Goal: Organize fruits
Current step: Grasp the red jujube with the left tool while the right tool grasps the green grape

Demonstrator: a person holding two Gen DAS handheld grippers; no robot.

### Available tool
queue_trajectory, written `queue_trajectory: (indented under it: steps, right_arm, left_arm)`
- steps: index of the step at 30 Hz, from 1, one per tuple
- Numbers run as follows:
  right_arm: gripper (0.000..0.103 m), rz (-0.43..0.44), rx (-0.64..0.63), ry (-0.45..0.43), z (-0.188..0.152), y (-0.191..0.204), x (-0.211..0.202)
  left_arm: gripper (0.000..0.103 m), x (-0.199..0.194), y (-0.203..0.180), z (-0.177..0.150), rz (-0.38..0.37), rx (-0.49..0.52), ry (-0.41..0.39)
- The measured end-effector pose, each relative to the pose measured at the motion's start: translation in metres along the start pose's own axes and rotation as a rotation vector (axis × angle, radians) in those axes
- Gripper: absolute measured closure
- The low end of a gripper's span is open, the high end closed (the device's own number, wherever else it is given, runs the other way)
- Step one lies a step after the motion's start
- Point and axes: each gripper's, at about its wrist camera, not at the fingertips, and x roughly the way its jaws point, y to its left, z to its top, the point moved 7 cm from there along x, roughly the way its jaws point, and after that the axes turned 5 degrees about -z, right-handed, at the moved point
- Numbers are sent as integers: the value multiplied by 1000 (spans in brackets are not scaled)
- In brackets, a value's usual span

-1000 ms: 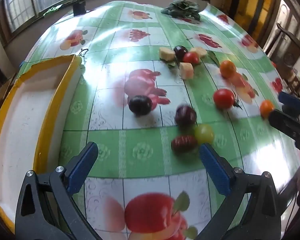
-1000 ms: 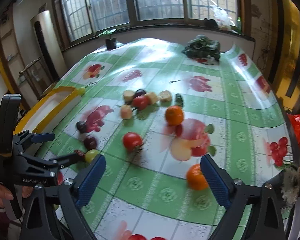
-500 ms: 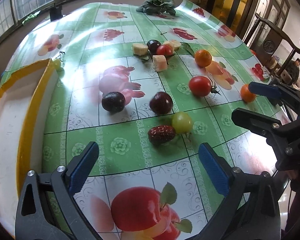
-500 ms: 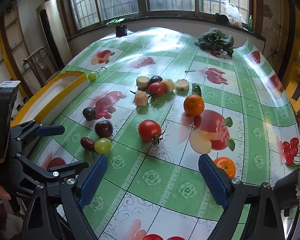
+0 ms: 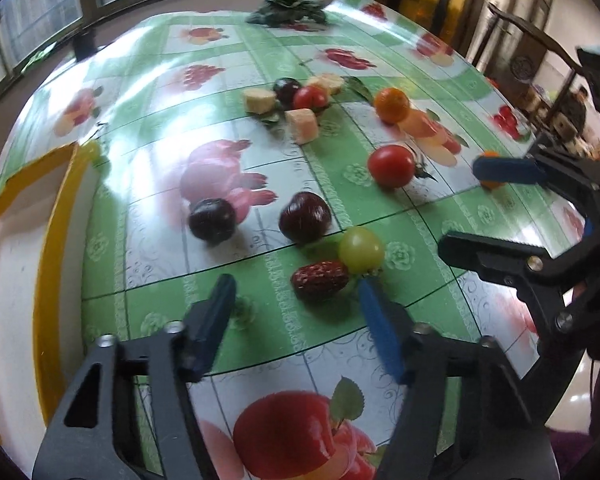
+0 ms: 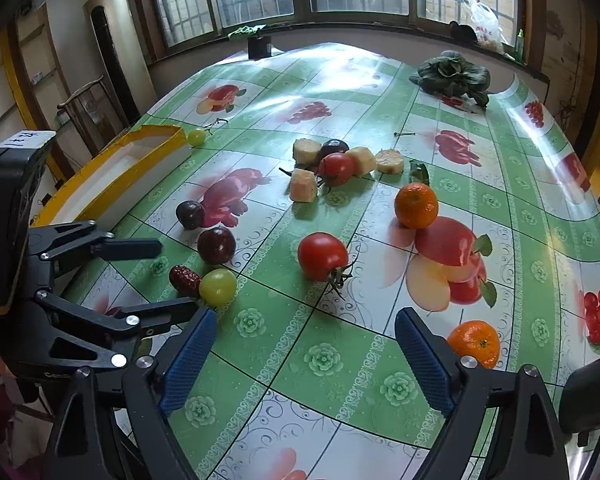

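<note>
Red wrinkled date [image 5: 319, 280]: we centre it between our left gripper [image 5: 296, 300] pads, which have just been closing, nothing clamped yet.
Right gripper [image 6: 302, 344]: we hold it wide apart, empty.
Green grape [image 5: 361, 250]: touching the date, so we close gently.

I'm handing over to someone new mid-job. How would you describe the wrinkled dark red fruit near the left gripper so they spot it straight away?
Start at the yellow-rimmed white tray on the green fruit-print tablecloth, then come toward the left gripper, whose jaws have just been closing with nothing gripped. Just ahead of it lies the small oblong dark red date, touching a round green grape. It alone is wrinkled and elongated; the nearby plums are smooth and round.
</note>
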Motion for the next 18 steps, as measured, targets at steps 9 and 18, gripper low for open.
queue_trajectory:
  steps: [9,18]
  right_arm:
    - [23,35,3,24,-2,4,8]
    - [35,96,-31,39,8,31,24]
  left_arm:
    - [75,1,-7,0,-50,18,-31]
    - [75,-12,14,-12,1,-60,-37]
